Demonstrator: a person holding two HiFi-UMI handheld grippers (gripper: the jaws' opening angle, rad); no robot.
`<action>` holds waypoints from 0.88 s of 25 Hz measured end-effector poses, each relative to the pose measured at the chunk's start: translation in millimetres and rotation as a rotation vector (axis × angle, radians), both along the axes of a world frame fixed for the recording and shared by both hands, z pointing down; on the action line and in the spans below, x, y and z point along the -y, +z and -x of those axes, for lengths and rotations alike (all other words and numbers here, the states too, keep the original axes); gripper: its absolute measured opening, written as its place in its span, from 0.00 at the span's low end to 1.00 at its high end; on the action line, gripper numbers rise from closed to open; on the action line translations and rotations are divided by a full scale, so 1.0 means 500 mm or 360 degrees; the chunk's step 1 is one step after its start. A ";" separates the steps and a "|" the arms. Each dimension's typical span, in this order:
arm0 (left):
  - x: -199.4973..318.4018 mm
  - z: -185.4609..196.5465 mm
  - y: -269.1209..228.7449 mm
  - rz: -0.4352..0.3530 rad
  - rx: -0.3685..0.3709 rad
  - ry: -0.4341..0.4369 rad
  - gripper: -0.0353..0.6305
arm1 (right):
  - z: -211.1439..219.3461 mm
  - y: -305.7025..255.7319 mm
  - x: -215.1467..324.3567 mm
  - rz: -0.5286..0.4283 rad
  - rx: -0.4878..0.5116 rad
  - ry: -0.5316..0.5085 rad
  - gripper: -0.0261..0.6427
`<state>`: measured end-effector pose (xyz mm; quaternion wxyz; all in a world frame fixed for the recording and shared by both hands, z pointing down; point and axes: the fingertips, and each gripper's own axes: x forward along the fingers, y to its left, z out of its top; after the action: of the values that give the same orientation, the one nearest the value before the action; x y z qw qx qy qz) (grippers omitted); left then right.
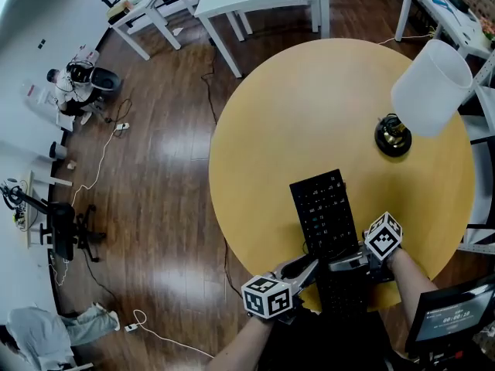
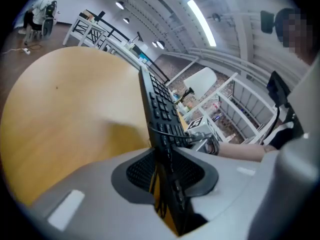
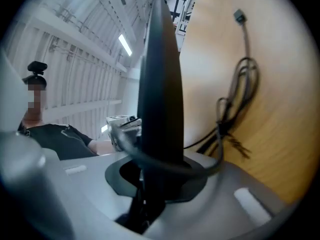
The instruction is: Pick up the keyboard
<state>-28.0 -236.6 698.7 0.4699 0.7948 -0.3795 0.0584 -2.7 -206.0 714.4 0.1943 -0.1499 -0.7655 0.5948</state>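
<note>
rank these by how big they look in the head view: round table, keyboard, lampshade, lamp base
1. round table, by far the largest
2. keyboard
3. lampshade, close to the keyboard in apparent size; it stands nearer the camera, so this order is unsure
4. lamp base, the smallest

- Bright, even indoor light; ceiling strip lights (image 2: 200, 16) glow in both gripper views.
- Pale glare streaks the glossy floor (image 1: 174, 139).
- A soft shadow lies on the table (image 2: 60, 109) beside the keyboard (image 2: 159, 101).
- Gripper views bulge and darken to black at the corners.
- Close to the lens, the keyboard blurs.
</note>
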 end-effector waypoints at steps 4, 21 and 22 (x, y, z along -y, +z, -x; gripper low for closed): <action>0.015 -0.003 -0.036 -0.0051 -0.0009 0.0060 0.22 | -0.005 -0.036 0.016 -0.0106 -0.0005 0.0042 0.15; 0.074 -0.003 -0.389 -0.0456 0.0040 0.0137 0.21 | 0.011 -0.368 0.073 -0.0348 0.0241 0.0491 0.15; 0.071 -0.006 -0.411 -0.0490 0.0037 0.0151 0.21 | 0.008 -0.388 0.070 -0.0386 0.0248 0.0516 0.15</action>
<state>-25.1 -272.0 493.4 0.3348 0.8738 -0.3513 0.0308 -6.9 -241.2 520.6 0.0531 -0.0457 -0.8583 0.5083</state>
